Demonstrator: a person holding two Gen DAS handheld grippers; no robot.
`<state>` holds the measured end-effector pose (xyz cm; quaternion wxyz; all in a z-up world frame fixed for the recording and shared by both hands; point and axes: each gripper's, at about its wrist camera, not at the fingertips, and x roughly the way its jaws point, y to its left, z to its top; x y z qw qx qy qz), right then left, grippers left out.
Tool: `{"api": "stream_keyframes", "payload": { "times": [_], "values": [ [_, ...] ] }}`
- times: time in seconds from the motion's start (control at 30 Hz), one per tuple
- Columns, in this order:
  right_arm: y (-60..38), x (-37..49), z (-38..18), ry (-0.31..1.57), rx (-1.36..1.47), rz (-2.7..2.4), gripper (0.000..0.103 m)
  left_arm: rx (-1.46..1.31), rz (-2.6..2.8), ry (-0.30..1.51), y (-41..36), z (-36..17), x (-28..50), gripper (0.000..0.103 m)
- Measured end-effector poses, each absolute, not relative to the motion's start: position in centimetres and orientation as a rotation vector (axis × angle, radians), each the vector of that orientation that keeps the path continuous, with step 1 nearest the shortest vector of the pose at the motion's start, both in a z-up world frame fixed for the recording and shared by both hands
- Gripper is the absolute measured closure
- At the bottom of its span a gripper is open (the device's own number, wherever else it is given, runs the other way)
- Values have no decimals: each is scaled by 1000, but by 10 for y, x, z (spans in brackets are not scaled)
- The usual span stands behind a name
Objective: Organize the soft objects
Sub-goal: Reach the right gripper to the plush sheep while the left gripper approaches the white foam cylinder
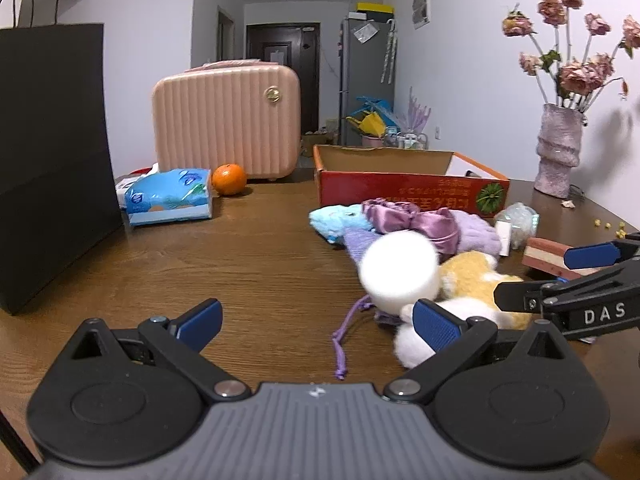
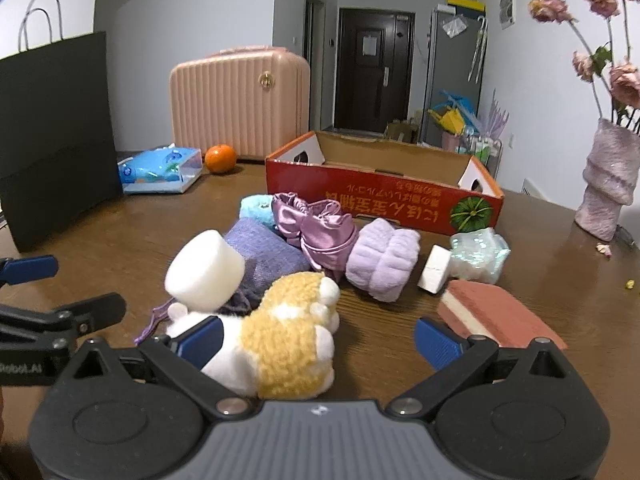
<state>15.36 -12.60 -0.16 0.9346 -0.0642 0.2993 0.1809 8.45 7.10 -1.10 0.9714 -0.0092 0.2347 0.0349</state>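
You had barely begun: the red box [image 2: 380, 200] at upper centre looked empty, the soft pile still lay below it. Your right gripper [image 2: 318, 340] straddled the plush toy [image 2: 288, 344], jaws apart; your left gripper [image 1: 318, 326] gaped empty.

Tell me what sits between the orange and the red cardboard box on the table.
Nothing sits there: between the orange and the red cardboard box the brown table is bare. The pink suitcase stands behind that gap. The right wrist view shows it best.
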Motion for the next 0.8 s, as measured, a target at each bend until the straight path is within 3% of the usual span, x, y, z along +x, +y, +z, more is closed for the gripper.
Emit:
{"api": "stream_keyframes", "payload": {
  "times": [0.37,0.5,0.8],
  "values": [
    [-101,196,-12,758,-114,387,25,-53,81,485,90,-17,93,0],
    [-98,205,-24,831,-120,382,41,-68,71,494,93,-18,95,0],
    [-104,199,-32,816,-97,394,48,-72,68,498,93,-19,96,0]
  ]
}}
